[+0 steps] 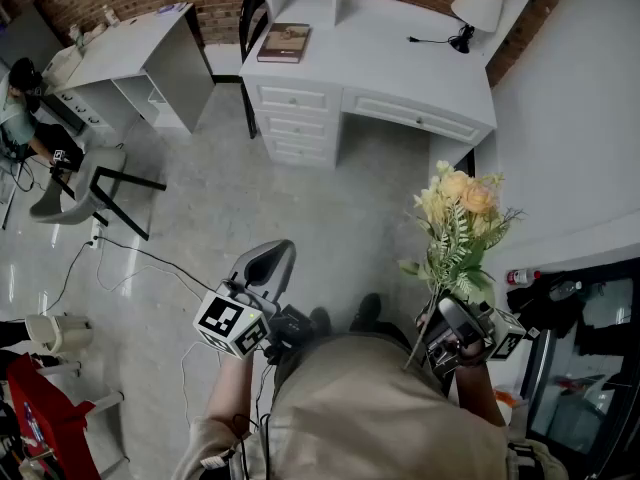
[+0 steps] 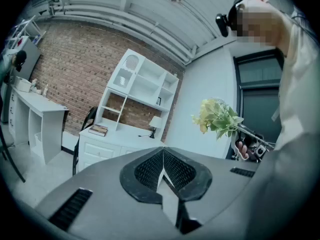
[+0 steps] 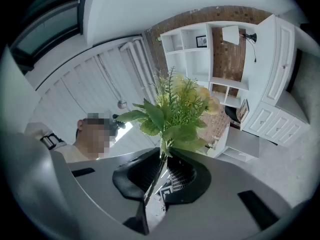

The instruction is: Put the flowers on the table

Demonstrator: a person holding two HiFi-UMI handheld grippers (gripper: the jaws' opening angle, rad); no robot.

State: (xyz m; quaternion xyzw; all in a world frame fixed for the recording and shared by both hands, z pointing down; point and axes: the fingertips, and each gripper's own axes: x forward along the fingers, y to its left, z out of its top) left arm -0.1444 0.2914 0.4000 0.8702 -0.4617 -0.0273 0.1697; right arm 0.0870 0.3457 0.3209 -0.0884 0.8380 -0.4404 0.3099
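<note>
Yellow and cream flowers (image 1: 458, 203) are seen in the head view, held upright by the right gripper (image 1: 452, 320) at the person's right side, well apart from the white desk (image 1: 400, 63) across the floor. The bouquet is carried blossoms-up, presumably so that nothing is crushed on the way. The left gripper (image 1: 268, 264) is held low in front of the body, likely unused because one grip is enough. A book (image 1: 285, 42) and a lamp (image 1: 474, 8) are all that is seen on the desk top, so room for the flowers is judged to be there.

In the left gripper view, the jaws are seen pressed together on nothing, and the bouquet is shown off to the right.

In the right gripper view, a thin stem (image 3: 156, 181) is pinched between the jaws, with leaves and blooms fanning out just above them; the low grip is judged to keep the heads clear of the pads.
</note>
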